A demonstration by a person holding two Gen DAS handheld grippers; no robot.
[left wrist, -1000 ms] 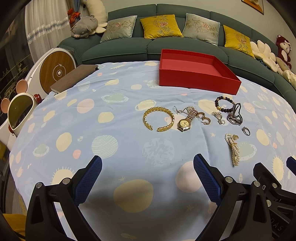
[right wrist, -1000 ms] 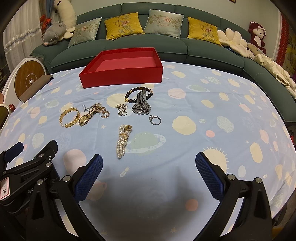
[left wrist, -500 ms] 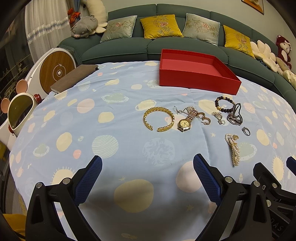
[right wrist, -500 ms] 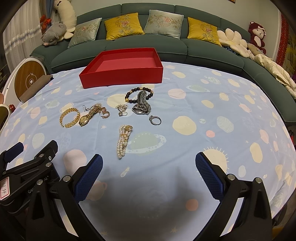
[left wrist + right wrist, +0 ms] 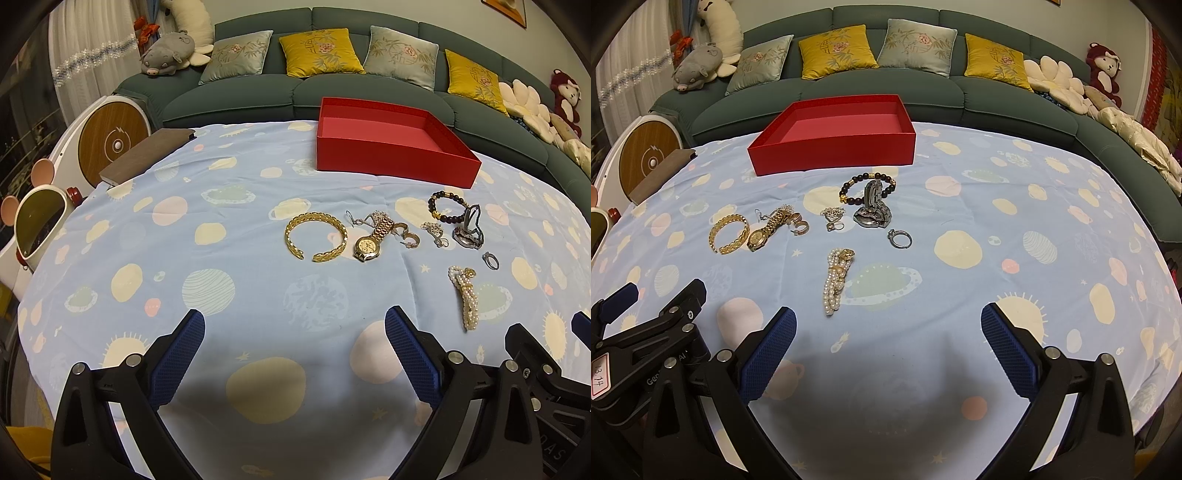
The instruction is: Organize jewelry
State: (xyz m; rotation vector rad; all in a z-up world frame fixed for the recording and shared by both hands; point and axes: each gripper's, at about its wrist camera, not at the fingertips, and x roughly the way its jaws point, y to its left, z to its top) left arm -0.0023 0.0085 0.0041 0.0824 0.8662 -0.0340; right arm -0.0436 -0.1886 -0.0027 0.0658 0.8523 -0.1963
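Jewelry lies on a blue patterned tablecloth (image 5: 221, 266): a gold cuff bracelet (image 5: 316, 236), a gold watch (image 5: 370, 240), a dark bead bracelet (image 5: 445, 205), a silver watch (image 5: 470, 229), a silver ring (image 5: 490, 260) and a pearl bracelet (image 5: 465, 295). An empty red box (image 5: 391, 138) stands behind them. My left gripper (image 5: 294, 354) is open and empty, short of the gold cuff. My right gripper (image 5: 888, 350) is open and empty, just short of the pearl bracelet (image 5: 836, 278). The red box (image 5: 834, 136) and ring (image 5: 899, 238) also show in the right wrist view.
A green sofa (image 5: 332, 88) with cushions curves behind the table. A brown notebook (image 5: 147, 155) lies at the table's far left edge. A white round appliance (image 5: 107, 140) stands to the left. Plush toys (image 5: 1104, 70) sit on the sofa's right end.
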